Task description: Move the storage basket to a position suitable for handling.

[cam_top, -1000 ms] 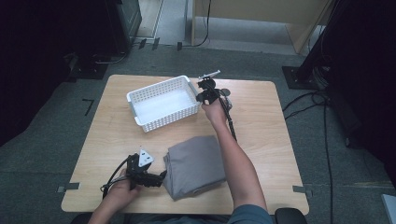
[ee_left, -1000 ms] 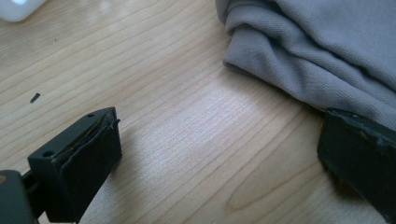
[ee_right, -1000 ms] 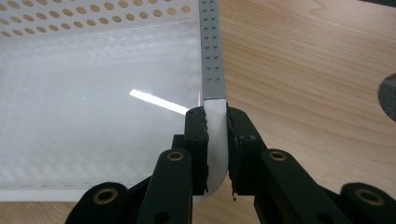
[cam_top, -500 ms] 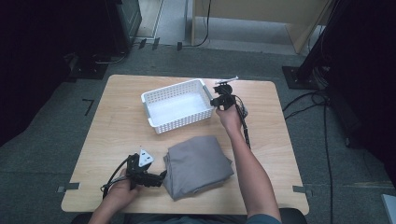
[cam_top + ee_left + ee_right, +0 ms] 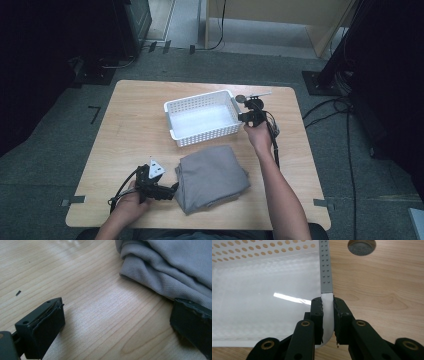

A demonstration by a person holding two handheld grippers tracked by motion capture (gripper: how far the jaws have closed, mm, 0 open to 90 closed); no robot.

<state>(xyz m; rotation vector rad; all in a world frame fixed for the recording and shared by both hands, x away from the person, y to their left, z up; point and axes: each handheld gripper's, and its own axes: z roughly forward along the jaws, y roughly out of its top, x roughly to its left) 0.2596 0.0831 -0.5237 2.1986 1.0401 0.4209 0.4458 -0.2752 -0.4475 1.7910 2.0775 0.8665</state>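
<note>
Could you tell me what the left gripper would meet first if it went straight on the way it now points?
Most likely the folded grey cloth. The left gripper lies low on the table with open jaws aimed at the cloth's near edge; one jaw tip already looks close to it, though depth is hard to judge.

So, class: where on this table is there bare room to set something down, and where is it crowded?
Free: the wide wooden stretch left of the white basket and above the left claw, and the strip along the table's right edge beyond the right forearm. Crowded: the middle, where the folded grey cloth lies just below the basket, whose corner the right claw grips.
</note>
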